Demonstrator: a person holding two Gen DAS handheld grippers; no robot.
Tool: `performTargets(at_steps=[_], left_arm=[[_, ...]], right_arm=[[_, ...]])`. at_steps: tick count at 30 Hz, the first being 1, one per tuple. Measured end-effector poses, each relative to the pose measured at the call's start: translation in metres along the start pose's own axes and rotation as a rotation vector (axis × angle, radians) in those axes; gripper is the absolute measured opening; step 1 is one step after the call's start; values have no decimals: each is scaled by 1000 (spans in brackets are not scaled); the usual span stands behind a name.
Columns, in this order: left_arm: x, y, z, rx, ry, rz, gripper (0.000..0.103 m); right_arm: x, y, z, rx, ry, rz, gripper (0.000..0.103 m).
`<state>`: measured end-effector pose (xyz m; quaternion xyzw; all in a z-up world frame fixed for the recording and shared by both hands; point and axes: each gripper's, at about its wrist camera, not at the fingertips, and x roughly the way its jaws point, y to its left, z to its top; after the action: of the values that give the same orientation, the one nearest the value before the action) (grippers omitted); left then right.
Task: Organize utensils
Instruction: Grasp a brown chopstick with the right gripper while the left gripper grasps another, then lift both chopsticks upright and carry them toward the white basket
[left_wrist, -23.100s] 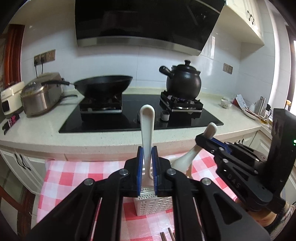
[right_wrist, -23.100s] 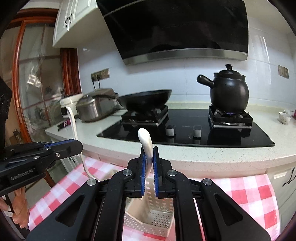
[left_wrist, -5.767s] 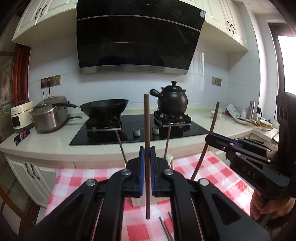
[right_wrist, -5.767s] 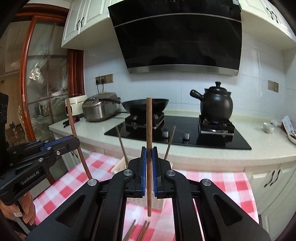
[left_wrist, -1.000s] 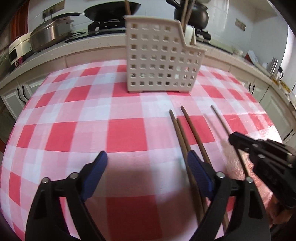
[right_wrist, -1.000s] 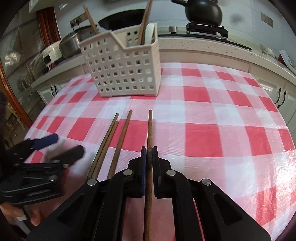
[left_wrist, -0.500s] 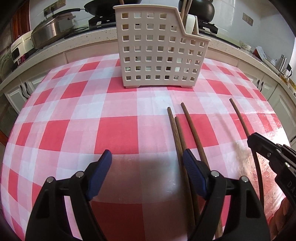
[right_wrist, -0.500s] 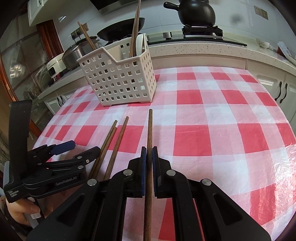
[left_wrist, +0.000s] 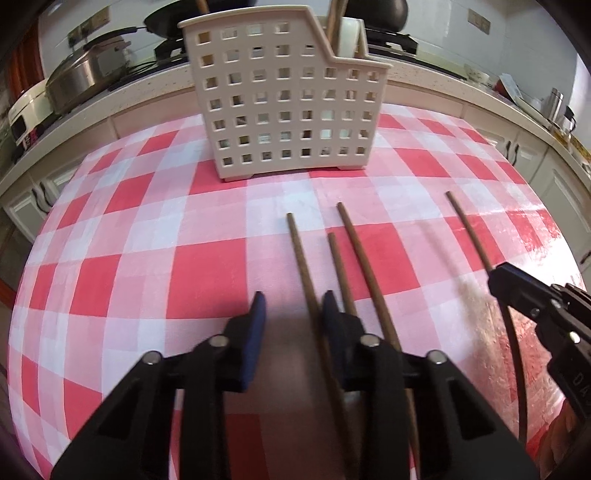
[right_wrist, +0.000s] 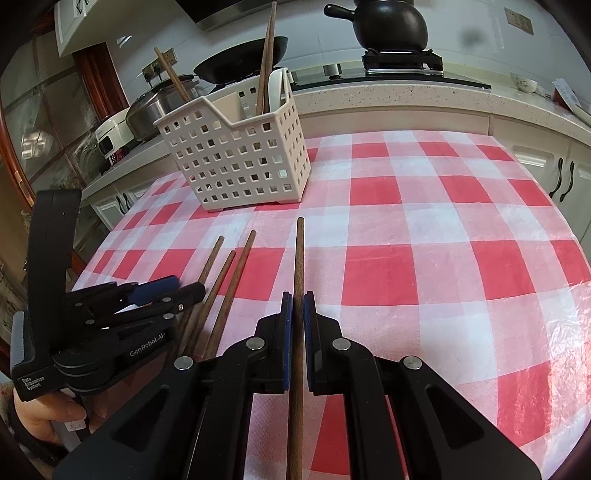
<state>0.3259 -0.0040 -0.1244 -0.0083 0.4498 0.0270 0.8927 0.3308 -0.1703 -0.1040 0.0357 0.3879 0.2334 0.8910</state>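
While my right tool (right_wrist: 297, 295) keeps its pads clamped on one chopstick (right_wrist: 297, 258) lying flat on the checked table (right_wrist: 443, 229), my left tool (left_wrist: 291, 314) has swung in from wide open and its jaws are closing around the leftmost chopstick (left_wrist: 300, 254) of the loose three. That stick sits between the pads, hard by the right one, with a gap on the left, so no grip yet. Once it bites, both sticks can go to the white caddy (left_wrist: 280, 99) beyond their tips, where two chopsticks already stand.

The left gripper (left_wrist: 291, 314) fingers have narrowed around the leftmost chopstick (left_wrist: 301, 258).
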Motion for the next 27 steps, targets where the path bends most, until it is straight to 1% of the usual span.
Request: performTargets(at_steps=[2,4,11,17,22,27], left_arm=[[0,-2,-1,13,-3,-6,13],[-1,-4,-1,25,-5,-9,9],[-2,-1,-3,21,-9,-32,7],[-10,6,-10,5,-29,-56,6],[-32,15,-8,-21,-98,-80,6],[-62,24,-2,-41,-168,-95,6]], right_arm=[[0,1,0,-3,2,1,7],[1,2,0,-3,3,0,7],[7,4,-1,-5,26,-11,7],[6,7,1,-9,15,-35,7],[-2,11,5,-14,-19,-25,7],[-19,22,18,-38,-81,-9,7]])
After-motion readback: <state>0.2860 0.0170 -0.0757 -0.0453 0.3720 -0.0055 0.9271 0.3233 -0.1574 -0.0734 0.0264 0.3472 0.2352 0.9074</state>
